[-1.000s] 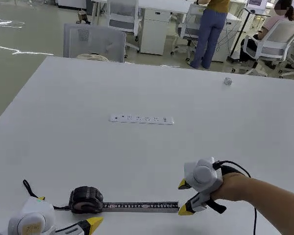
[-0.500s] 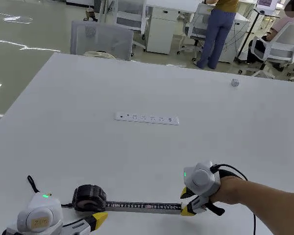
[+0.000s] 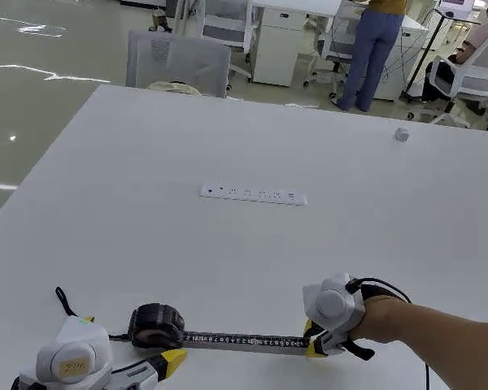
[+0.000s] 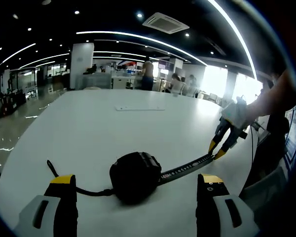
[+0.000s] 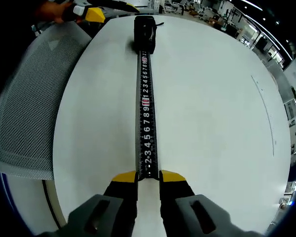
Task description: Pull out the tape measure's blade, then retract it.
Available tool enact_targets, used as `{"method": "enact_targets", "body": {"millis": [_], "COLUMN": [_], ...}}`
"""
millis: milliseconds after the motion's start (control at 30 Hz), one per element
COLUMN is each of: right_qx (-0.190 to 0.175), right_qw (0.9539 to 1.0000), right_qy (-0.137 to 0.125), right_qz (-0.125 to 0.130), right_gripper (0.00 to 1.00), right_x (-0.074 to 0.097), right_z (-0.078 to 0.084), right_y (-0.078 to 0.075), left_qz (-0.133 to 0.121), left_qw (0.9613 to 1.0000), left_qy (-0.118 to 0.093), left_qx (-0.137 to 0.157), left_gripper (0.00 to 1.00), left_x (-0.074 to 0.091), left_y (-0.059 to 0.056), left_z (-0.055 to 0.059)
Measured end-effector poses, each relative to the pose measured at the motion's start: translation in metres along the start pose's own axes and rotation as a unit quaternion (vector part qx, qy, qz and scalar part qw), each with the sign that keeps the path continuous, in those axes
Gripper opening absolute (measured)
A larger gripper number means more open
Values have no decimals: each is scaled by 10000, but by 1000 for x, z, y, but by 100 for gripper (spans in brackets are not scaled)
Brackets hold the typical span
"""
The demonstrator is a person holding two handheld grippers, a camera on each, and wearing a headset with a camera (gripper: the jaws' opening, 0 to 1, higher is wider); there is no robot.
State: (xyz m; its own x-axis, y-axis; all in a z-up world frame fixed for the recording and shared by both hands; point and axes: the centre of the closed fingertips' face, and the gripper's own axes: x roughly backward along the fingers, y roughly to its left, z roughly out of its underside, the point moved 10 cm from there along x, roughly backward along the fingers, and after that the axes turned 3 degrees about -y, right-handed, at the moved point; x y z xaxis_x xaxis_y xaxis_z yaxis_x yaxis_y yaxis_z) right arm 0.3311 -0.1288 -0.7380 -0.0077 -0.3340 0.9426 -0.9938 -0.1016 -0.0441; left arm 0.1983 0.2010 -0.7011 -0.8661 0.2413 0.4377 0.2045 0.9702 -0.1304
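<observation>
On white table (image 3: 228, 138), tape measure's blade (image 3: 244, 340), tip in jaws of right tool (image 3: 314, 347).

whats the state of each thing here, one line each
case, not gripped, sits ahead between the left jaws
blade, pulled out, straight, numbers up
left gripper, open
right gripper, shut on the blade's end
power strip, nothing plugged in

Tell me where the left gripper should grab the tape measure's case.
Grip the black case across its two broad side faces, coming from the end with the strap, opposite the blade that the right gripper holds; that probably keeps the blade's slot clear.
</observation>
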Motion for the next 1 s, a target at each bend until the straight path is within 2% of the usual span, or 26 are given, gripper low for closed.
{"method": "enact_targets", "body": {"millis": [33, 100, 400, 500, 600, 700, 833, 1000], "right_qx": [209, 6, -269, -461, -635, -673, -644, -624], "right_qw": [9998, 10000, 9985, 9976, 9969, 9968, 9963, 9958], "right_qy": [43, 76, 437, 504, 450, 425, 568, 664], "right_qz": [-14, -40, -164, -114, -67, -28, 12, 1], "right_gripper": [16, 16, 16, 16, 16, 16, 16, 16], "right_x": [-1, 0, -5, -5, -4, -4, -6, -6], "right_z": [-1, -1, -6, -8, -6, -6, -10, -11], "right_y": [0, 0, -6, -5, -5, -3, -1, -2], "left_qz": [-8, -14, -77, -63, -243, -393, -464, -591], "left_qw": [10000, 10000, 10000, 9996, 9994, 9982, 9977, 9961], "left_qy": [-9, -20, 10, -40, 35, 43, 55, 180], "left_qx": [15, 0, 4, 263, 245, 453, 493, 632], "left_gripper": [98, 98, 98, 98, 98, 98, 98, 96], "left_x": [0, -1, -9, -13, -17, -21, -26, -33], "left_y": [0, -2, -5, -6, -5, -3, -3, -1], "left_z": [-1, -2, -1, 0, 2, 2, 3, 5]}}
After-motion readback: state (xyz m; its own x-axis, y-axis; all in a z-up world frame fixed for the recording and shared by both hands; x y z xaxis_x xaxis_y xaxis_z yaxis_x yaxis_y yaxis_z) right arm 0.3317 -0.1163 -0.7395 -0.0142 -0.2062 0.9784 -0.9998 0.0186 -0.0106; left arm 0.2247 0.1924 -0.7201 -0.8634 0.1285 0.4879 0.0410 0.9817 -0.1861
